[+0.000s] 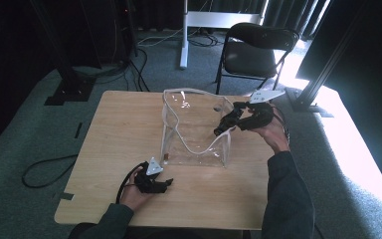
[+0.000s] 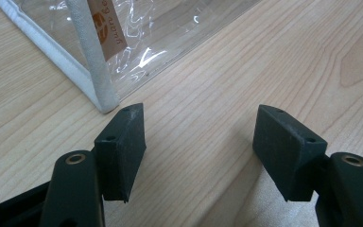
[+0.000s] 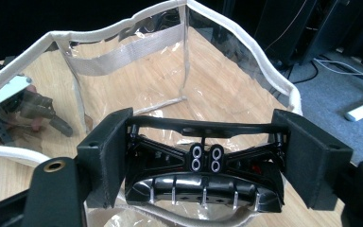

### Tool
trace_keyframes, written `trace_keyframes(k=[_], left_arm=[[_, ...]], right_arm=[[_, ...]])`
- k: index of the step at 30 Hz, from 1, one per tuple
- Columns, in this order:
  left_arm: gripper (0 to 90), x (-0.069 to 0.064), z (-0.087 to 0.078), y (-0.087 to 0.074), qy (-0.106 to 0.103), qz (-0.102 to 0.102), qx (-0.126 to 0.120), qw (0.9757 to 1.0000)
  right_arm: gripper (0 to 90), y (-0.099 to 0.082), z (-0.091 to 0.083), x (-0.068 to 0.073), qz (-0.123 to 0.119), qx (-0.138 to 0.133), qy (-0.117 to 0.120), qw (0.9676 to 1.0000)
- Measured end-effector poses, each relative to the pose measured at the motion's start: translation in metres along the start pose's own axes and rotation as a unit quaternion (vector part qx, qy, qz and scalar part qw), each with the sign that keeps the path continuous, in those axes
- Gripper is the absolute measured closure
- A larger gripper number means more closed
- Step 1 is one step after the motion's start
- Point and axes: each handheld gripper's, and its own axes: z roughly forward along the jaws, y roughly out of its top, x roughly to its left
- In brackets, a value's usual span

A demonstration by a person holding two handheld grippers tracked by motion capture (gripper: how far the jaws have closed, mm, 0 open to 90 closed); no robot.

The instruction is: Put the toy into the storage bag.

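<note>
The right gripper [image 1: 227, 124] is holding a black toy-car chassis [image 3: 203, 182] between its jaws, which are standing wide around it, and is hovering over the open top of the clear bag [image 1: 195, 130]. In the right gripper view the chassis is sitting just above the bag's white-trimmed rim [image 3: 260, 61], with the bag's bottom visible beneath it and apparently bare. The bag is standing upright near the middle of the bench [image 1: 114, 144]. So the pick-up looks done and the carry is nearly finished; lowering the chassis inside the bag and letting go is what seems left. The left gripper [image 1: 160, 183] is resting on the bench just beside the bag's near corner [image 2: 101, 97], jaws spread wide and holding nothing.
</note>
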Motion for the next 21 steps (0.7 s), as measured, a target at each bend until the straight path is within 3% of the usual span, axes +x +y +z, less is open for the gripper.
trace_keyframes(k=[21], left_arm=[[35.3, 0.000, 0.000, 0.000, 0.000, 0.000, 0.000, 1.0000]], right_arm=[[24.3, -0.012, 0.009, -0.005, 0.021, 0.021, 0.004, 0.9996]])
